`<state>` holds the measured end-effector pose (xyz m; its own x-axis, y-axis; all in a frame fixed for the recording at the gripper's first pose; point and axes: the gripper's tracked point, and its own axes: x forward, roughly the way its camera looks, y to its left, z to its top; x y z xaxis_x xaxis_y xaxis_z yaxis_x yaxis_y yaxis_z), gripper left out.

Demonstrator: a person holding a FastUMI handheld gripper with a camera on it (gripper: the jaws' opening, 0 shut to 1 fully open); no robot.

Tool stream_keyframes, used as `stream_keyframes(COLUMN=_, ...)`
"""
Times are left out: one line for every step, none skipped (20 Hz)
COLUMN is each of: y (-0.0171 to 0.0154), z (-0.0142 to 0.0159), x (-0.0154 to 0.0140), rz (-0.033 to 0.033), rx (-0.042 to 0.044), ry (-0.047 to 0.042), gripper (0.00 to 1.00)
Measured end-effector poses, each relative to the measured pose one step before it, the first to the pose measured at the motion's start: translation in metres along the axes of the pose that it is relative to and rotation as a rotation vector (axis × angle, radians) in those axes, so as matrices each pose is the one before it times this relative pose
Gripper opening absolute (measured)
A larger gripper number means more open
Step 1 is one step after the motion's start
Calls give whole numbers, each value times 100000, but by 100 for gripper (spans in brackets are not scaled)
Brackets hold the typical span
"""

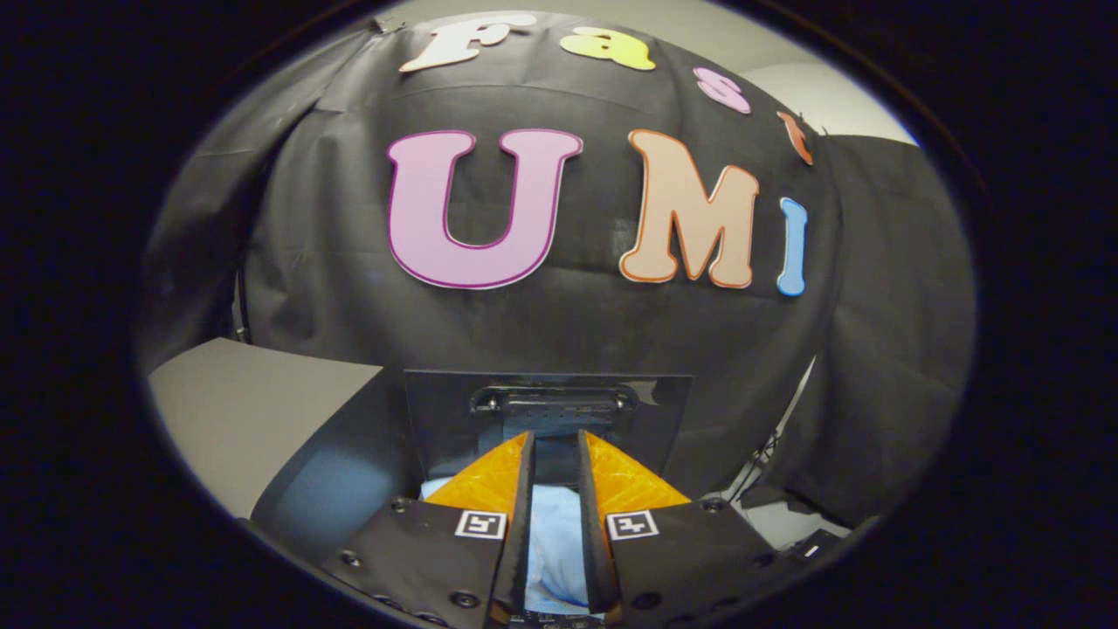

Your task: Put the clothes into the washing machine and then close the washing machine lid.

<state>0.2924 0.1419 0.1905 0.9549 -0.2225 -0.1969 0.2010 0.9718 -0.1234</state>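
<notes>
Gripper [555, 454] over washing machine [332, 489], fingers a narrow gap apart with light-blue clothes [552, 542] between them; pressure on cloth not determinable. Raised lid [445, 411] upright just beyond fingertips; grey tabletop [244, 411] beside machine.

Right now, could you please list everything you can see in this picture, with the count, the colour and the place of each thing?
washing machine lid: one, dark and glossy, standing open and upright just beyond the fingertips, with a handle recess near its top edge.
cloth: one, light blue, between the two fingers and below them, in front of the lid; whether the fingers press on it cannot be told.
table: one, grey, beside the lid.
cables: a few, dark and white, hanging beside the lid on its other side, against the black wall.
gripper: one, its two fingers close together with a narrow gap, tips pointing at the lid's lower part.
</notes>
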Motion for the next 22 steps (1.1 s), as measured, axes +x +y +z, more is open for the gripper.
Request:
stream_keyframes(y=-6, z=-168, x=-18, rz=240, rx=533, ry=475, gripper=28)
stream_keyframes(y=-17, z=-39, x=-40, rz=58, rx=34, ry=152, gripper=28)
stream_keyframes(y=34, z=-106, x=-14, rz=285, rx=-47, ry=14, gripper=28)
stream_keyframes(y=36, z=5, x=-8, rz=206, rx=34, ry=-18, gripper=28)
stream_keyframes(y=60, z=28, x=-70, rz=323, rx=231, ry=-166, gripper=28)
stream_keyframes(y=118, z=104, x=5, rz=322, rx=319, ry=-57, gripper=28)
stream_keyframes(y=122, z=-28, x=-25, rz=301, rx=188, ry=-18, gripper=28)
stream_keyframes(y=8, z=48, x=101, rz=192, rx=72, ry=-96, gripper=28)
stream_keyframes(y=101, z=74, x=124, rz=278, rx=58, ry=-75, gripper=28)
stream_keyframes(y=98, z=107, x=162, rz=81, rx=39, ry=-157, gripper=28)
stream_keyframes(y=74, z=35, x=225, rz=-52, rx=195, ry=-139, gripper=28)
stream_keyframes(y=181, z=188, x=298, rz=343, rx=-260, ry=151, gripper=28)
stream_keyframes(y=205, z=-80, x=508, rz=465, rx=-317, ry=53, gripper=28)
stream_keyframes(y=65, z=42, x=422, rz=-404, rx=-573, ry=359, gripper=35)
stream_keyframes(y=260, z=89, x=677, rz=548, rx=-341, ry=95, gripper=42)
stream_keyframes(y=294, z=266, x=678, rz=932, rx=-299, ry=-128, gripper=49)
stream_keyframes(y=298, z=267, x=758, rz=788, rx=-302, ry=-403, gripper=56)
stream_keyframes(y=236, z=464, x=850, rz=508, rx=-346, ry=-931, gripper=63)
stream_keyframes(y=157, z=583, x=874, rz=306, rx=-247, ry=-1293, gripper=70)
stream_keyframes(y=265, z=761, x=924, rz=235, rx=-63, ry=-1353, gripper=77)
stream_keyframes(y=190, z=704, x=1104, rz=16, rx=180, ry=-1521, gripper=84)
stream_keyframes(y=219, z=790, x=1166, rz=55, rx=-80, ry=-1471, gripper=91)
